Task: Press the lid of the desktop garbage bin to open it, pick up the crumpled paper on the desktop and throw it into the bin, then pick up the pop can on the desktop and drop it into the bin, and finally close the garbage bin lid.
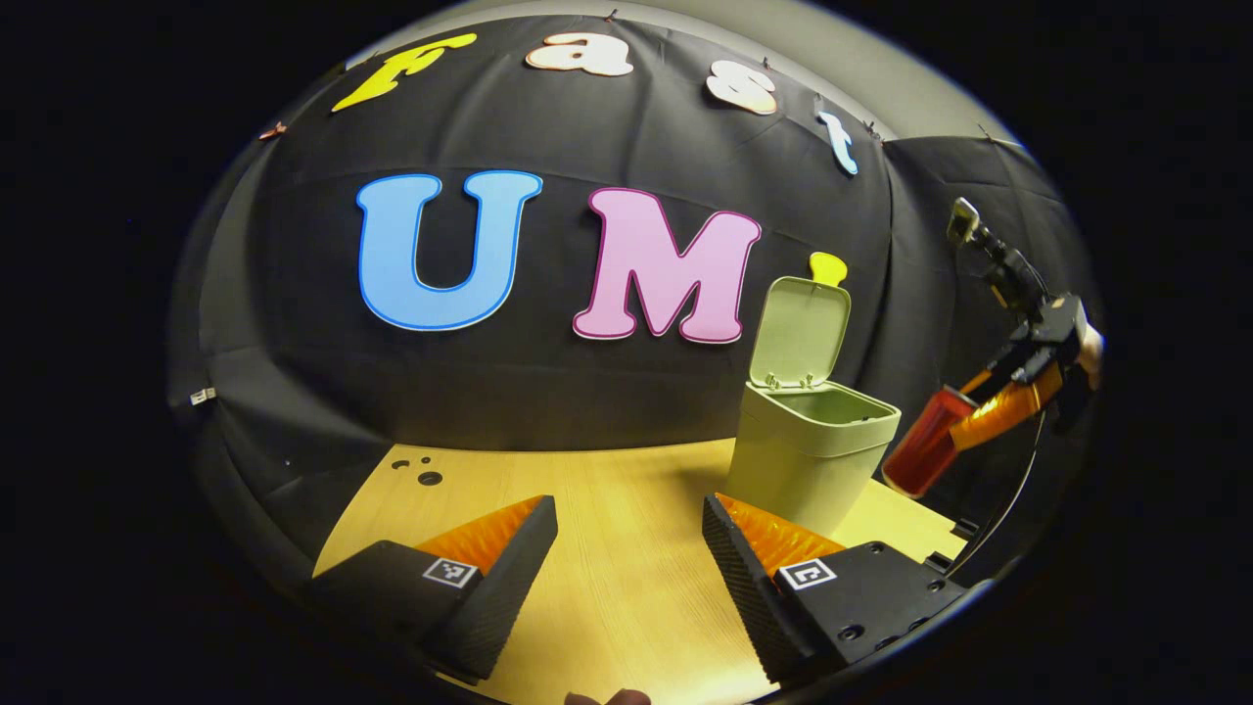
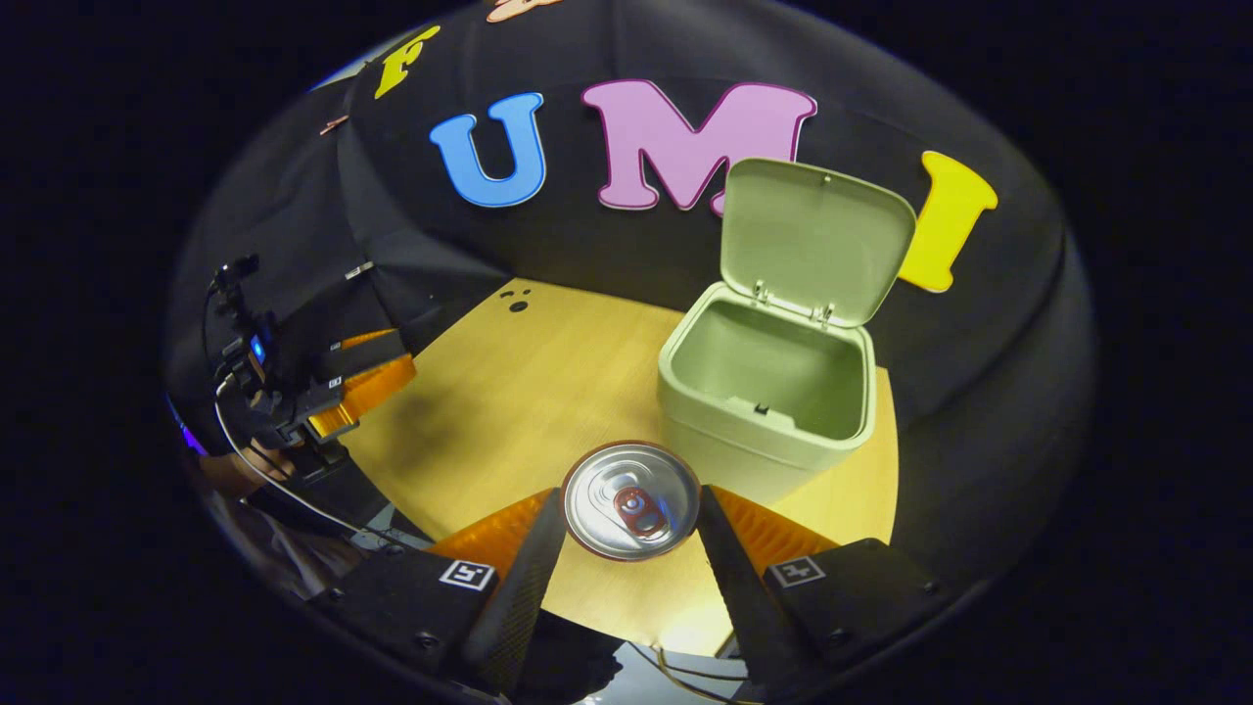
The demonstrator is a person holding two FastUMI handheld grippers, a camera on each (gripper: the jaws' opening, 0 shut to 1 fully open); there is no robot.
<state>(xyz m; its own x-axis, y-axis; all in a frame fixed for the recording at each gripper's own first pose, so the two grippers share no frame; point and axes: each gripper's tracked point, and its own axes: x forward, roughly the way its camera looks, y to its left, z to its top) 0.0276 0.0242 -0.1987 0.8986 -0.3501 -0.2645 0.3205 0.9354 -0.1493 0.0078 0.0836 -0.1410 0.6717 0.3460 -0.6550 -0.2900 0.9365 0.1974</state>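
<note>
Both grippers up: right gripper (image 2: 629, 548) pinching can (image 2: 631, 499) beside open bin (image 2: 764, 411); left gripper (image 1: 626, 548) spread over table (image 1: 626, 607).

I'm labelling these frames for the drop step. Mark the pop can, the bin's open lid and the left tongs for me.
pop can (image 2: 631, 501): right gripper view, on its silver top.
lid (image 2: 817, 240): right gripper view, on its inner face.
left tongs (image 1: 629, 534): left gripper view, midway between the fingertips.

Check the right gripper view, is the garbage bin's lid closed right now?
No, the lid stands raised on its hinge behind the garbage bin, whose inside is open to view, while the right gripper holds the pop can in front of it.
</note>
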